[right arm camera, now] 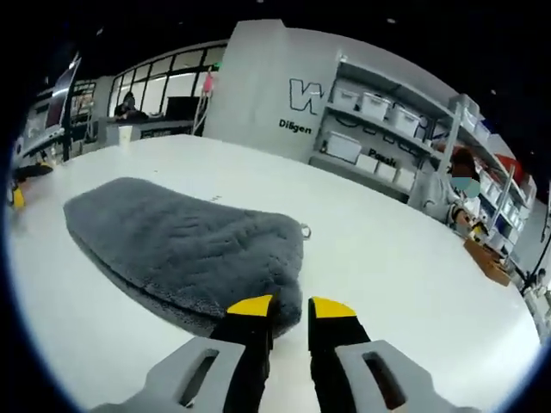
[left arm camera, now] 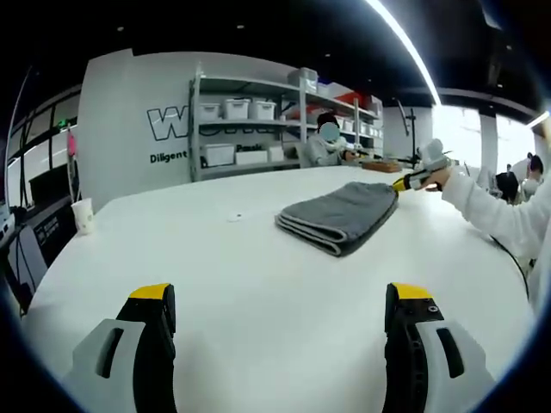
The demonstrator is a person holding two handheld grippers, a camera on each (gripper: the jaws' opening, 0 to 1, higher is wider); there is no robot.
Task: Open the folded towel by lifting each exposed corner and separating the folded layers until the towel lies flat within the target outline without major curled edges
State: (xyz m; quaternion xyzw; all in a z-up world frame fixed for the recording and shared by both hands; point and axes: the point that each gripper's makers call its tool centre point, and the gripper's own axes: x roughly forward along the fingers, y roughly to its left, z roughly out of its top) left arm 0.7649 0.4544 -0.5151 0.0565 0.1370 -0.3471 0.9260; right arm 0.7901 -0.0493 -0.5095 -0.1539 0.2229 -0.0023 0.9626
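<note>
A grey towel (left arm camera: pixel 340 215) lies folded and flat on the white table (left arm camera: pixel 258 258); in the right gripper view the towel (right arm camera: pixel 185 245) spreads ahead and to the left. My left gripper (left arm camera: pixel 281 297) is open, well short of the towel, with bare table between its yellow-tipped jaws. My right gripper (right arm camera: pixel 291 308) has its jaws nearly together, with a narrow gap, right at the towel's near corner. Whether cloth is pinched there I cannot tell. In the left gripper view, the right gripper (left arm camera: pixel 411 181) sits at the towel's far corner, held by a hand in a white sleeve (left arm camera: pixel 495 215).
Grey shelving with white boxes (left arm camera: pixel 250 129) stands behind the table, with a seated person (left arm camera: pixel 323 146) beside it. A paper cup (left arm camera: pixel 83 215) stands near the table's left edge. A small ring-like item (right arm camera: pixel 306 230) lies just beyond the towel. A wooden box (right arm camera: pixel 486 258) sits far right.
</note>
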